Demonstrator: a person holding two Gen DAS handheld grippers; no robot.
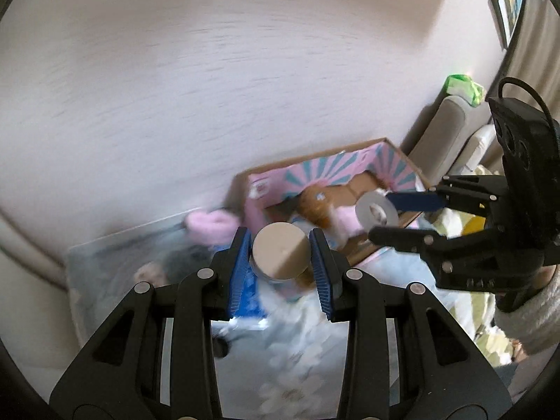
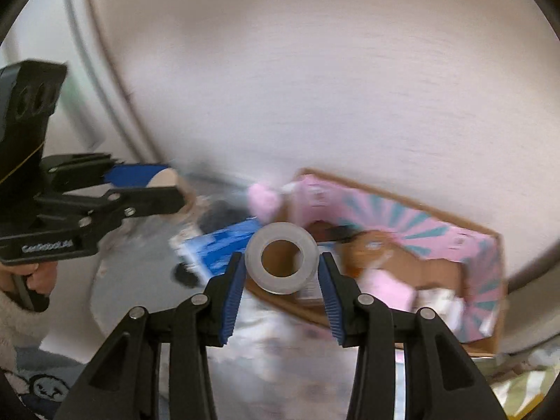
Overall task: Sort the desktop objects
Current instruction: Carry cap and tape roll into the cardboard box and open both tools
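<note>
Motion blur smears the box [image 2: 483, 262] contents.

The left gripper [image 1: 280, 262] is raised beside the pink cardboard box [image 1: 325, 171], blue pads clamped on a glass jar with a beige round lid [image 1: 280, 253]. The right gripper [image 2: 281, 266] hangs over that box's near edge, gripping a grey tape roll [image 2: 281, 257].
</note>
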